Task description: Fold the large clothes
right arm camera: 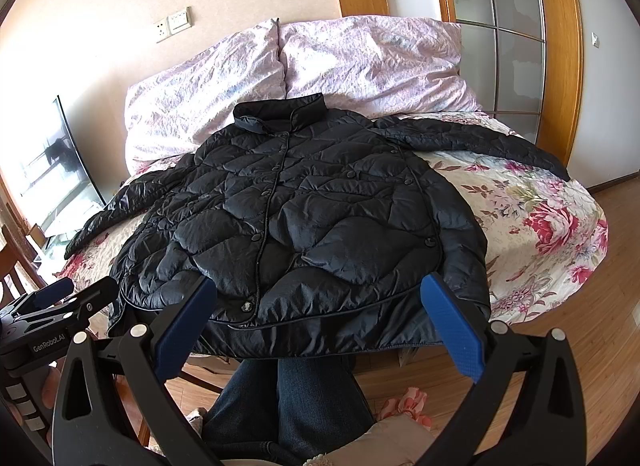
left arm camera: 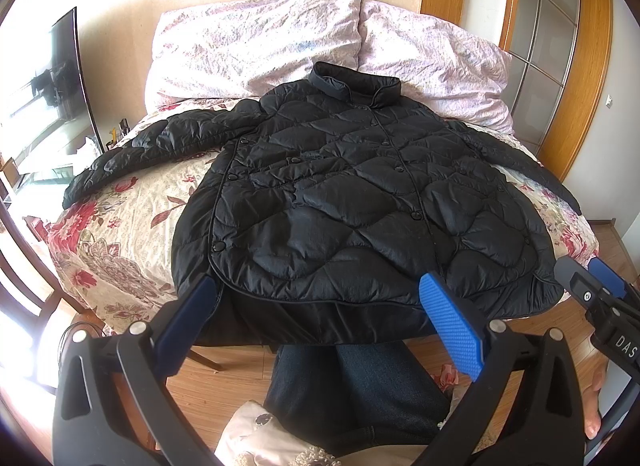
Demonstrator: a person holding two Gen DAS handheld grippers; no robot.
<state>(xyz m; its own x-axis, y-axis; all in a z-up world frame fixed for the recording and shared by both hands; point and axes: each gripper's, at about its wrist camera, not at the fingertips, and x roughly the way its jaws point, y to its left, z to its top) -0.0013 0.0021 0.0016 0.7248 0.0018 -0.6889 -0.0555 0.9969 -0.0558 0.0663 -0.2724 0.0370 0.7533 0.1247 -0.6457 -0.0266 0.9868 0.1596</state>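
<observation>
My 2 black hand-held grippers with blue ribbed finger pads fill the foreground, the left gripper and the right gripper both spread wide and holding nothing. Below them, my legs in dark blue jeans stand on the wooden plank floor at the foot of the bed.

The black quilted puffer jacket with snap buttons lies front-up and buttoned on the floral cream-and-red bedspread, its stand-up collar resting against the 2 crumpled pale pink pillows. Both sleeves are spread outward, the left sleeve toward the mirror side, the right sleeve toward the wooden-framed glass door. The hem hangs over the edge of the mattress, just beyond my open fingers.

I judge that folding has not begun; the first step is likely to bring a sleeve or a side across the body.

The risks lie in the fabric. The shiny shell looks slippery, so a shallow pinch could slide off. The padding is puffy, so a fold may spring back open. The overhanging hem could drag the whole jacket off the bed if I tug toward myself.
</observation>
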